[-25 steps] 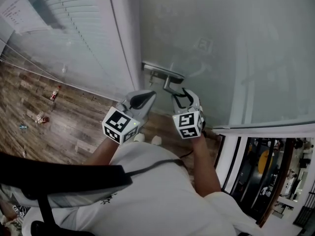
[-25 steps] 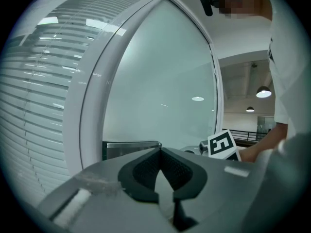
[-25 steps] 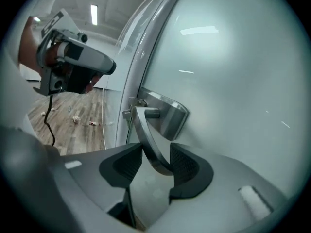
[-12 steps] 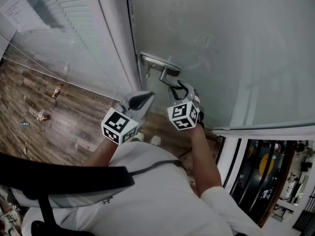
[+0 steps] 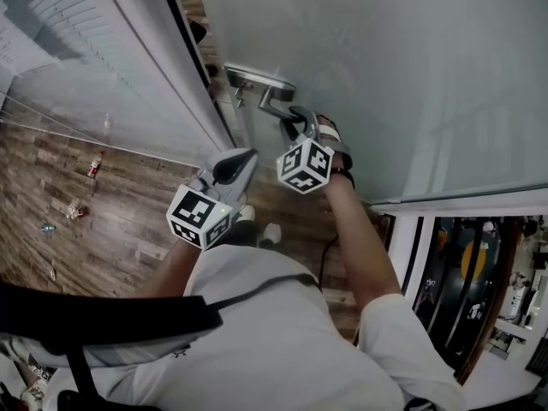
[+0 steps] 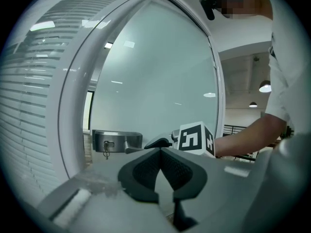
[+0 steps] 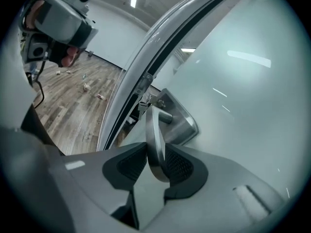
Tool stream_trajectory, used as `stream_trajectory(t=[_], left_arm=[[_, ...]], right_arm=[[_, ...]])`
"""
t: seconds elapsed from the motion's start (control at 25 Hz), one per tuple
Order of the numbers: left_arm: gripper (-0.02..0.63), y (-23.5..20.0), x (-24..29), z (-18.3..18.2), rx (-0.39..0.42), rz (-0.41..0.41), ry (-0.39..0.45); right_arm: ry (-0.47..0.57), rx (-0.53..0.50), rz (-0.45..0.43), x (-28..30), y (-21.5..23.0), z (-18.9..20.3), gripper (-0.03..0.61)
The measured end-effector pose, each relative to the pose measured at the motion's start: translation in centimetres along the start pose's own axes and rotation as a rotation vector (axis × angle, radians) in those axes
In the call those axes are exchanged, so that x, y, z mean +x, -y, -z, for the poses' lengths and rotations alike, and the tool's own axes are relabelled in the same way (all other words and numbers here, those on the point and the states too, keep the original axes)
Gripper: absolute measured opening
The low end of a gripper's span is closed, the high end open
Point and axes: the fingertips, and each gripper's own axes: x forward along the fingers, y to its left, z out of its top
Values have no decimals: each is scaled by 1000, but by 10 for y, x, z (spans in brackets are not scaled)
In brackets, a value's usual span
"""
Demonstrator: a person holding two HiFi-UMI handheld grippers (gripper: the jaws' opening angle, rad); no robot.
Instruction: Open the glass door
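Note:
The frosted glass door (image 5: 385, 75) stands ajar, with a dark gap along its left edge. Its steel lever handle (image 5: 272, 101) juts from a lock plate (image 5: 257, 79). My right gripper (image 5: 295, 123) is shut on the lever's free end. Its jaws have just been closing, and in the right gripper view the lever (image 7: 154, 135) lies between both pads of the right gripper (image 7: 156, 168). The left gripper (image 5: 245, 156) hangs lower left of the handle, shut and holding nothing. In the left gripper view, the left gripper (image 6: 160, 149) points at the lock plate (image 6: 116, 141).
A white door frame (image 5: 171, 84) and a fixed pane with blinds (image 5: 77, 41) stand to the left. Keys (image 6: 106, 150) hang from the lock. Small bits of litter (image 5: 92, 164) lie on the wooden floor (image 5: 111, 229). A dark railing (image 5: 462, 289) shows at lower right.
The door has swung away from its frame, opening a dark gap. The handle moved up and left in the head view, the right gripper followed it and rolled, and the left gripper drifted left.

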Motion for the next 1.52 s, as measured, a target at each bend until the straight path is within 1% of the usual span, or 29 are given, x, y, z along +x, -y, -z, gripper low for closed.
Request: stream_trajectory(t=[0.12, 0.28, 0.44, 0.64, 0.84, 0.92, 1.04, 1.24, 1.4, 1.52], left_arm=[[5, 2, 7, -9, 8, 30, 8], [5, 15, -1, -12, 22, 88, 31], [5, 1, 6, -17, 36, 127, 45], [5, -16, 15, -8, 41, 195, 54], [5, -10, 11, -1, 65, 276, 65], [5, -12, 19, -1, 74, 299, 55], [5, -20, 48, -13, 80, 331, 29], [5, -26, 77, -20, 77, 336, 4], [5, -48, 103, -21, 64, 306, 1], [5, -61, 129, -32, 44, 278, 8]], right_arm=[[-22, -48, -3, -1, 7, -4, 115], [-55, -74, 38, -22, 2, -13, 114], [-74, -78, 48, -20, 6, -16, 114], [-113, -128, 59, -12, 4, -14, 110], [-141, -121, 98, -12, 2, -16, 112], [-150, -121, 110, -4, 12, -14, 114], [-160, -106, 107, 14, 45, -4, 114], [-162, -88, 103, 28, 80, 8, 113], [-156, -86, 114, 51, 105, 11, 109], [-156, -87, 104, 67, 127, 18, 106]])
